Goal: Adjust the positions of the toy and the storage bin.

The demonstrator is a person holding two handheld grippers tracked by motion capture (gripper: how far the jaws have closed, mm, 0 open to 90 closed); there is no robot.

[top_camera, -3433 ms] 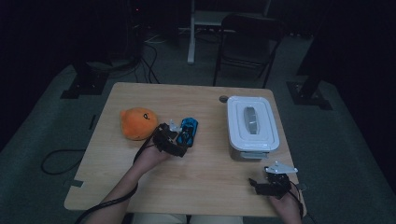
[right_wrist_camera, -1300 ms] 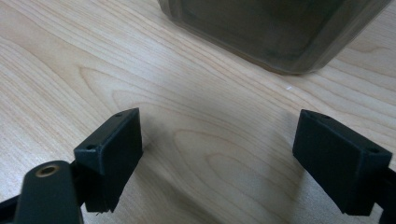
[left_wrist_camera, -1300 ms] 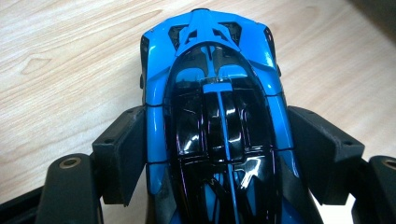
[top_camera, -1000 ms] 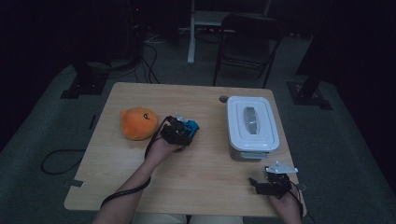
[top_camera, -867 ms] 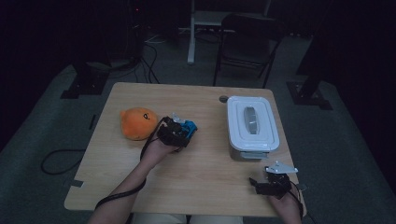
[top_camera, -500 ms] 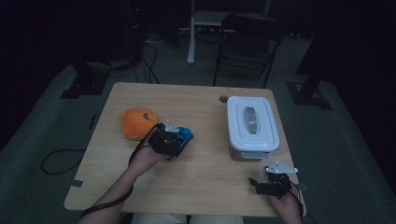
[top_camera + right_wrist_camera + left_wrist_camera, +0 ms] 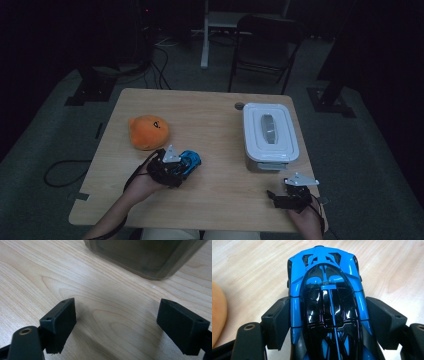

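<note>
While clamped, left claw [image 7: 327, 322], blue car [image 7: 325, 302]

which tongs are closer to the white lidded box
Right. The right tongs sit just in front of the white lidded box; the left tongs, gripping the blue toy car, are farther across the table.

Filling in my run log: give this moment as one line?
left gripper: shut on blue toy car | right gripper: open, empty | white box: lidded

The toy car [image 7: 327, 305] is bright blue with glossy black panels. The plush toy [image 7: 148, 131] is orange. The lidded box [image 7: 270, 135] is white, and the table [image 7: 210, 115] shows pale wood grain.
</note>
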